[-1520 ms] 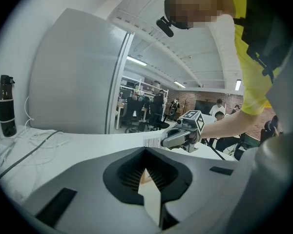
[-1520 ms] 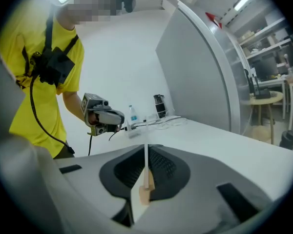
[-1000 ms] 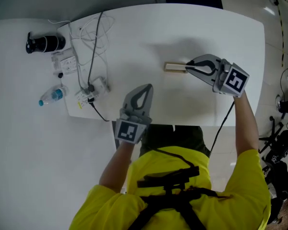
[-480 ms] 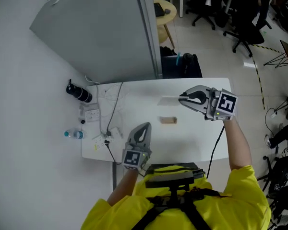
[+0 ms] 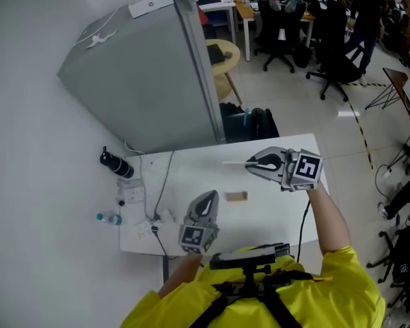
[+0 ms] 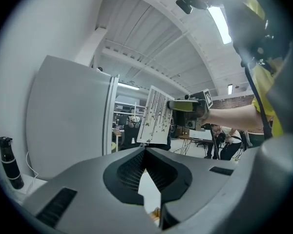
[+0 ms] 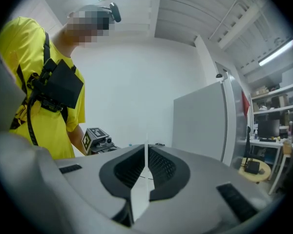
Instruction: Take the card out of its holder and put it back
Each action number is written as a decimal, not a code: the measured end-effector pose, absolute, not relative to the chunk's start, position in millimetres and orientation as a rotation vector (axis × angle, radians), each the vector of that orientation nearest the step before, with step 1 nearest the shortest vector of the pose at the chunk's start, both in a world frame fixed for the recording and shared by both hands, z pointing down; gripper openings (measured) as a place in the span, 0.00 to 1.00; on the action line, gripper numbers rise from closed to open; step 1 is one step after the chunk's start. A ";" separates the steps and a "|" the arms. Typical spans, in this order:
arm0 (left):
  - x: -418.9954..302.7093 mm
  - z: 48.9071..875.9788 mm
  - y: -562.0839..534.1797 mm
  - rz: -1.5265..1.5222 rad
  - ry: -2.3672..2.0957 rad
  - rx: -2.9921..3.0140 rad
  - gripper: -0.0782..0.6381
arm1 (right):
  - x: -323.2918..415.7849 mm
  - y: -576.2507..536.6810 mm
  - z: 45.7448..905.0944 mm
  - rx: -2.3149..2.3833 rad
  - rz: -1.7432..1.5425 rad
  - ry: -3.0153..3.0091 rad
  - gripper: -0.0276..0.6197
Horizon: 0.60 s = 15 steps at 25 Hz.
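**Card out, to be returned**
Pinched in the right gripper point(image 5: 250, 164), the card point(image 5: 234, 162) is best lowered square to the wooden holder point(image 5: 237, 196) on the table point(image 5: 280, 207); the left gripper point(image 5: 208, 197) is clenched empty.

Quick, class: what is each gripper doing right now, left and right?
Left gripper: closed, nothing between its fingers.
Right gripper: closed on the thin white printed card.

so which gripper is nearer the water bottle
Left. The left gripper is right of the water bottle, near the table's front; the right gripper is farther right, holding the card.
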State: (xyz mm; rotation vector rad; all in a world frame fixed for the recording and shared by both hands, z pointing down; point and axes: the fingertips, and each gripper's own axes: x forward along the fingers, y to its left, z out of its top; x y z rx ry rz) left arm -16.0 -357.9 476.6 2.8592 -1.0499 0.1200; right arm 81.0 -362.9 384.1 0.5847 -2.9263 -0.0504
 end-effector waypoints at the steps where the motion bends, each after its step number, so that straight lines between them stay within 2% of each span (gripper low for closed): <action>1: -15.0 476.9 -358.4 0.127 -1.047 2.863 0.11 | 81.5 -363.2 382.2 0.590 -0.053 -2.930 0.08; 15: -16.6 487.1 -354.6 0.146 -1.046 2.820 0.11 | 81.5 -364.4 376.0 0.602 -0.089 -2.918 0.08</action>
